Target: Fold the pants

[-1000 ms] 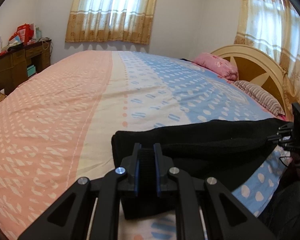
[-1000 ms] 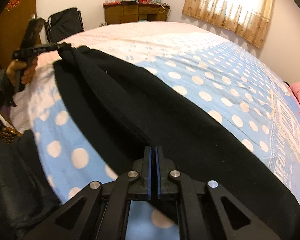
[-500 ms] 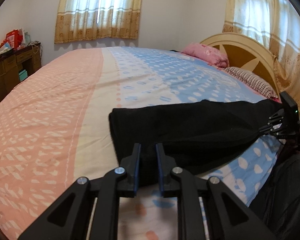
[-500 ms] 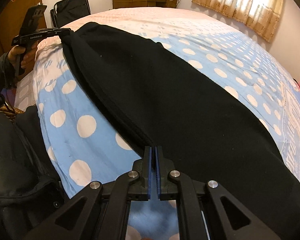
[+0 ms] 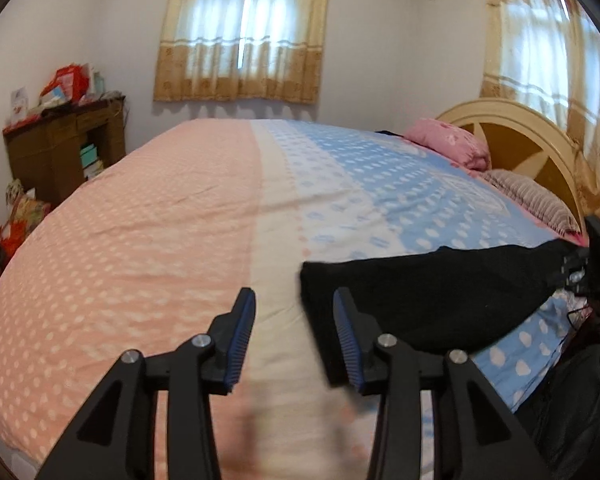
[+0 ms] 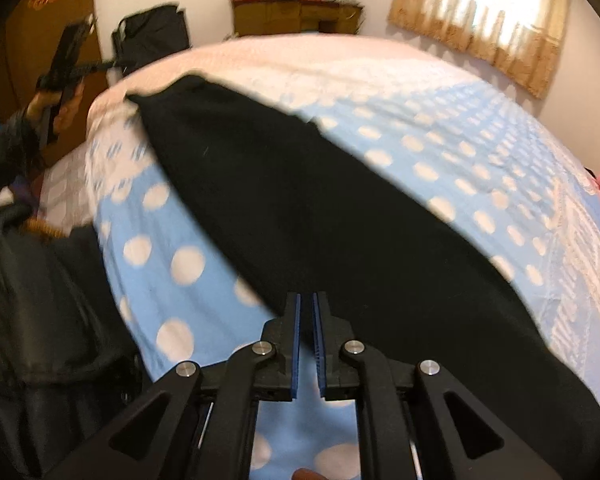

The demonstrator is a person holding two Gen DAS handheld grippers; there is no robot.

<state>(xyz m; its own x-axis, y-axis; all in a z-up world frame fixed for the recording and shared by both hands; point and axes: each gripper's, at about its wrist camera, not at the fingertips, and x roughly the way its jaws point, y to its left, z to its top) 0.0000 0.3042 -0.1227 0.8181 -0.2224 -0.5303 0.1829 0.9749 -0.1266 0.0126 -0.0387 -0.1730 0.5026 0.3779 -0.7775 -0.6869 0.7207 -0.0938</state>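
Note:
The black pants point(image 5: 428, 300) lie folded lengthwise along the near edge of the bed, also seen in the right wrist view point(image 6: 340, 216). My left gripper point(image 5: 294, 316) is open and empty, just left of the pants' end, which lies flat on the bedspread. It shows far left in the right wrist view point(image 6: 80, 66), lifted off the cloth. My right gripper point(image 6: 306, 320) has its jaws slightly parted over the pants' near edge; whether cloth is still between them is unclear. It shows at the pants' far right end in the left wrist view point(image 5: 576, 268).
The bed point(image 5: 160, 232) has a pink, white and blue dotted cover. A pink pillow point(image 5: 448, 146) and a striped pillow point(image 5: 532, 200) lie by the wooden headboard point(image 5: 520, 136). A brown desk point(image 5: 64, 144) stands at the left wall. A black bag point(image 6: 152, 36) sits beyond the bed.
My left gripper opened, let go of the pants' end and moved left of it. My right gripper's jaws parted slightly. The pants settled flatter on the bed.

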